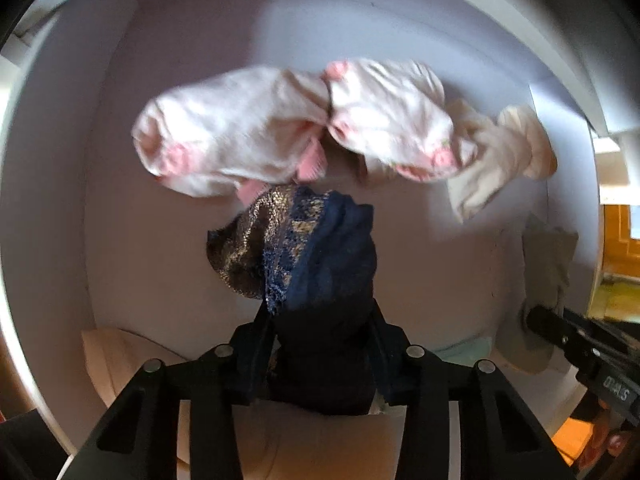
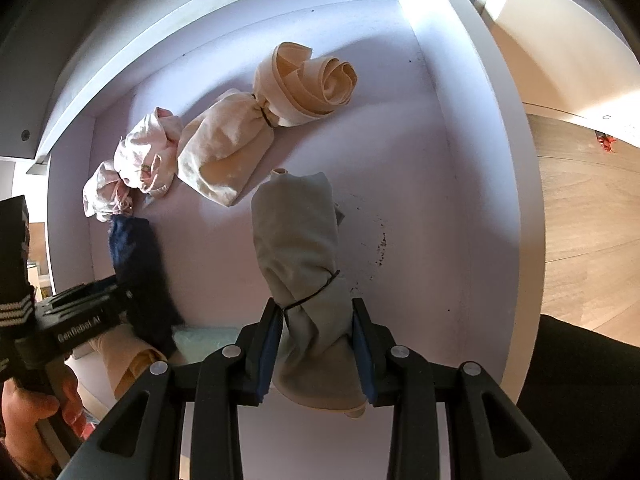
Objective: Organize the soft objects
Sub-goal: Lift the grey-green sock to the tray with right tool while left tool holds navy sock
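A dark navy knitted bundle with gold-flecked threads sits clamped in the left claw over the floor of a white drawer, just in front of a white-and-pink cloth bundle lying near the back wall. To its right, the right claw is closed on a grey-green rolled cloth tied with a dark band, held above the drawer floor. Behind that roll, a cream rolled cloth pinched at its middle lies beside the pink one.
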The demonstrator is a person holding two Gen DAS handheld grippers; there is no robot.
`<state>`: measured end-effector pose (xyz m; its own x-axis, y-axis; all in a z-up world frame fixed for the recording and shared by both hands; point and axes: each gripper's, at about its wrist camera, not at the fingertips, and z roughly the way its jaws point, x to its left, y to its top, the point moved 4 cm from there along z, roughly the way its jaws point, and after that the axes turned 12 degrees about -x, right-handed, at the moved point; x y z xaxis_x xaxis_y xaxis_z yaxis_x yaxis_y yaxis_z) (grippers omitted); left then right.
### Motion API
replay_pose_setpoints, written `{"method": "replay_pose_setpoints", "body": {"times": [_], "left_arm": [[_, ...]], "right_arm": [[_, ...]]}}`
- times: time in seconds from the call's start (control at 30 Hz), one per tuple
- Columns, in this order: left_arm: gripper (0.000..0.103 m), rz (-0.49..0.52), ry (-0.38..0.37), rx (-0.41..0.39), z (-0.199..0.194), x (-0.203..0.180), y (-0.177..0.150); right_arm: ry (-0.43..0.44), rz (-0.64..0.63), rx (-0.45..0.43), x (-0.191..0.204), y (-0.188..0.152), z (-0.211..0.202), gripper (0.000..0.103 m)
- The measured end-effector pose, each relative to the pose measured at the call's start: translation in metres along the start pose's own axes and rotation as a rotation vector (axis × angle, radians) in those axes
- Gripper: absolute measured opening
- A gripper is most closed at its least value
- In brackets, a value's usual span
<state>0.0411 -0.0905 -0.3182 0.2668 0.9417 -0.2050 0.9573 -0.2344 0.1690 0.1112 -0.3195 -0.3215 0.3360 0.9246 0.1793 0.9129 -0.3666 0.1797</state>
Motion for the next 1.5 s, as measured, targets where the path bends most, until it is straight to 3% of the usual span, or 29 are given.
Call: {"method": "replay_pose_setpoints", "body": {"times": [0.47, 0.97, 1.5], "left_arm": [[0.043, -0.036, -0.036, -0.03, -0.038, 0.027, 0.005], [0.043, -0.029, -0.025, -0.006, -0.013, 0.017, -0.002], [0.045, -0.007, -0.005, -0.004, 0.002, 0.017, -0.001]], "right_arm": [[0.011, 0.045, -0.059, -0.003, -0.004, -0.035, 0.033], [0.105, 0.12, -0.138, -0.008, 0.0, -0.109, 0.033], [0.201, 0.111, -0.31, 0.012, 0.042, -0.219, 0.033]]}}
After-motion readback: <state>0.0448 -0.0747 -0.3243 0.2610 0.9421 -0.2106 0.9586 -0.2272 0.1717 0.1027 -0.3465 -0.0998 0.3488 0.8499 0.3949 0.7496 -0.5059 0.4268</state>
